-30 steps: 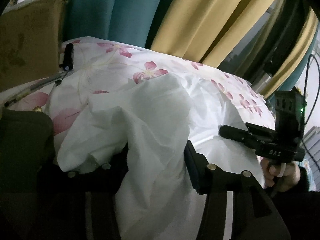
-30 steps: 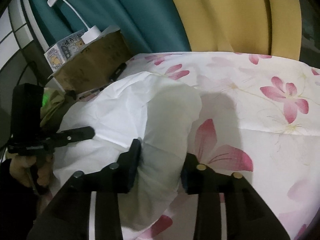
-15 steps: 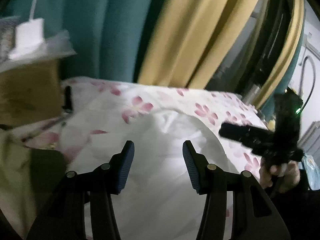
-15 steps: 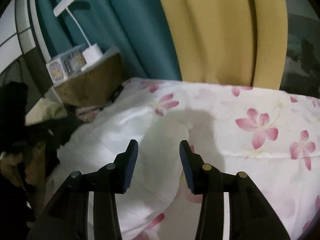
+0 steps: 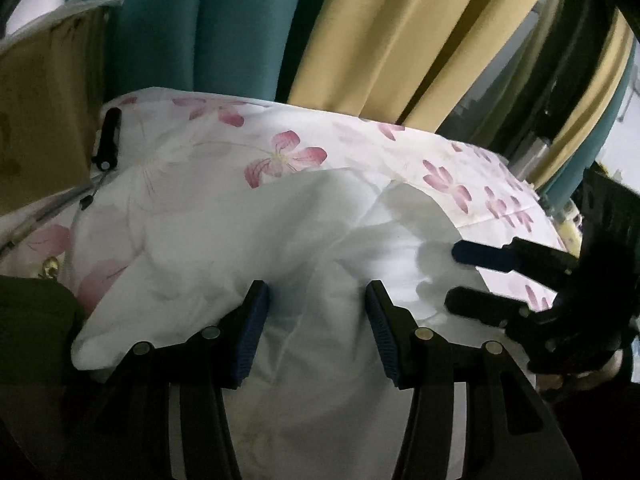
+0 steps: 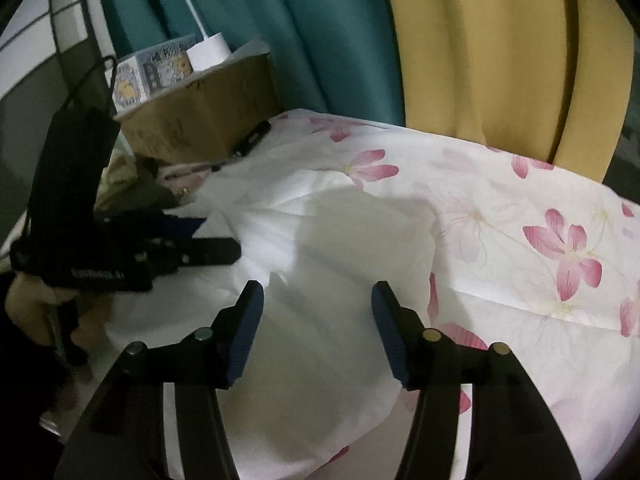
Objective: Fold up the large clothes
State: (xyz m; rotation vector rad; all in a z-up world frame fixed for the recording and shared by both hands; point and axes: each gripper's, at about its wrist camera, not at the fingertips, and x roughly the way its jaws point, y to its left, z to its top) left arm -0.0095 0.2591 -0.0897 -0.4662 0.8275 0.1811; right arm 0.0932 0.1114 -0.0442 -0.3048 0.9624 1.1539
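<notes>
A white garment (image 5: 304, 248) lies in a loose, rumpled heap on a bed sheet printed with pink flowers (image 5: 400, 152), filling the near and middle part of both wrist views. The left gripper (image 5: 316, 300) hangs over the near edge of the heap with its jaws apart — the blue pads stand clear on either side of a raised fold, and nothing is pinched between them. The right gripper (image 6: 316, 300) is likewise parted above the cloth; its jaws have just been opening, and no fabric sits in their grasp. In the left wrist view the right gripper appears at the right, its two dark fingers (image 5: 488, 256) spread over the garment's right side. In the right wrist view the left gripper shows at the left, carried by a hand (image 6: 28, 300). At the far left stands a cardboard box (image 6: 200, 108) with a white lamp (image 6: 208, 52) on top — behind the bed hang teal curtains (image 6: 280, 20) and yellow curtains (image 6: 500, 40).
</notes>
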